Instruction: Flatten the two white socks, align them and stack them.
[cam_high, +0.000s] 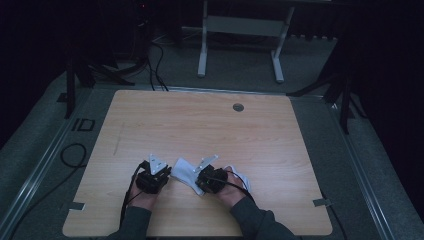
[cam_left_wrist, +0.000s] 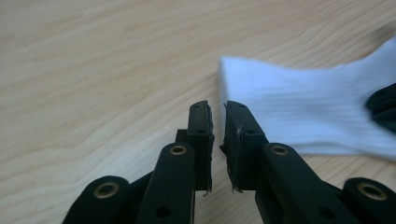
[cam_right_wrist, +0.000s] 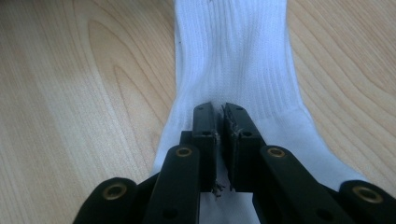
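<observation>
The room lay dim — grey carpet floor (cam_high: 240, 65), black cables (cam_high: 156, 65) trailing, a white-legged frame (cam_high: 240, 30) beyond the pale wooden bench (cam_high: 200, 120).

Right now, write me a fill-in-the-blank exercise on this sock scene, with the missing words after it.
1. The garment lying on the wooden table is a sock of ____ colour.
2. In the right gripper view, the right claw is pinched on the ____.
3. In the left gripper view, the left claw is nearly shut, with ____ between its pads.
4. In the high view, the sock lies between the two ____.

Missing words: white; sock; nothing; claws
</observation>
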